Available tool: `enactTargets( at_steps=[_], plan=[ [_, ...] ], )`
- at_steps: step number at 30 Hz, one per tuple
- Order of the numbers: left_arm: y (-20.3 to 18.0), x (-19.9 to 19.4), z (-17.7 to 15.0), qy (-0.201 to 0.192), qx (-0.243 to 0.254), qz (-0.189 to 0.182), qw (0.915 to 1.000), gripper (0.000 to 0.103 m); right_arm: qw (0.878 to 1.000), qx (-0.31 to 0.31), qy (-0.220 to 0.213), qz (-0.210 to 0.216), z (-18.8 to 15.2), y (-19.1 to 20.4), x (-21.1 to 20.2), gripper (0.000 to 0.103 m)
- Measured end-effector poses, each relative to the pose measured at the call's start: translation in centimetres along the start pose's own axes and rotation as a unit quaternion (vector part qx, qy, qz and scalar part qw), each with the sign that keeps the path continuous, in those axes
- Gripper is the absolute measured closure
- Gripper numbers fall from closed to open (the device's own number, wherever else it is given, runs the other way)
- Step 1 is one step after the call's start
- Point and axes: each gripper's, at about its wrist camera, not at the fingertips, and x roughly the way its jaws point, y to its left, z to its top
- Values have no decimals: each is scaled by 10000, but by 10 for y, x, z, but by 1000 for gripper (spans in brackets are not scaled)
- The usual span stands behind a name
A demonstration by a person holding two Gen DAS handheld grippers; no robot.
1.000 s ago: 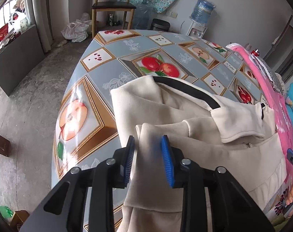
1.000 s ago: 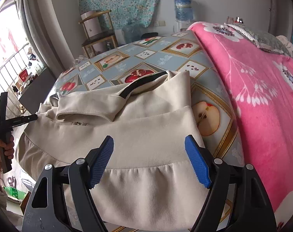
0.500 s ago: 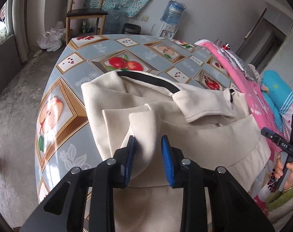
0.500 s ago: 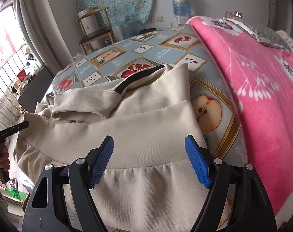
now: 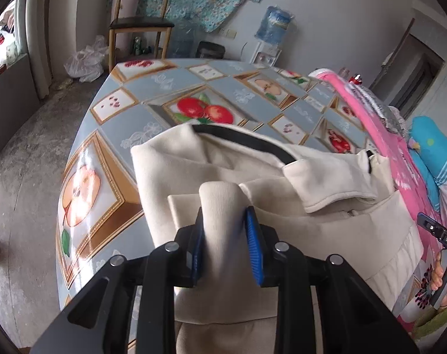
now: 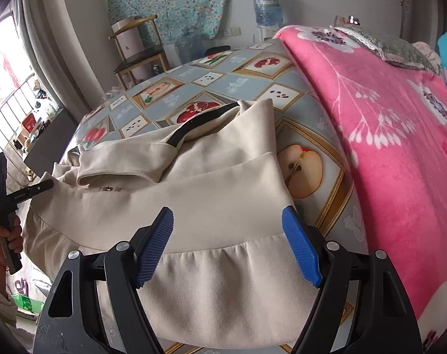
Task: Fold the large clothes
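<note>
Left wrist view: my left gripper [image 5: 224, 243] is clamped on a raised fold of the cream garment [image 5: 326, 224], which lies on the fruit-pattern table [image 5: 129, 124].
Right wrist view: my right gripper [image 6: 227, 246] stands wide apart over the garment's hem; only here the pink blanket [image 6: 394, 135] shows fully.

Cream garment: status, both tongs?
Left tongs shut on cream garment fold. Right tongs open, empty, over its hem. Pink floral blanket alongside, not blocking.

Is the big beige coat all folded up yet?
Partly folded: the coat has layers doubled over, but the left gripper holds a cuff.
</note>
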Motion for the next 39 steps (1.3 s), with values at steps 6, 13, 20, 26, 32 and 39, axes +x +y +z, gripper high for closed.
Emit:
enactTargets(
  at_steps=[6, 13, 20, 26, 32, 39],
  plan=[
    [-9, 10, -10, 248, 295, 447, 9983, 78, 9997, 230, 55, 11, 1, -19, 0, 27],
    [-14, 16, -8, 270, 342, 700, 9966, 81, 9987, 378, 326, 95, 13, -47, 8, 27],
    [-18, 18, -9, 299, 468, 922, 9942, 81, 9964, 296, 735, 310, 41, -55, 47, 30],
    [-19, 18, -9, 315, 479, 992, 9934, 81, 9874, 633, 1193, 825, 50, -63, 72, 59],
    [-20, 19, -8, 325, 529, 1039, 9926, 81, 9937, 217, 757, 799, 40, -43, 34, 73],
    [-21, 19, -8, 355, 610, 1057, 9919, 81, 9892, 144, 547, 1352, 41, -38, 24, 71]
  ],
)
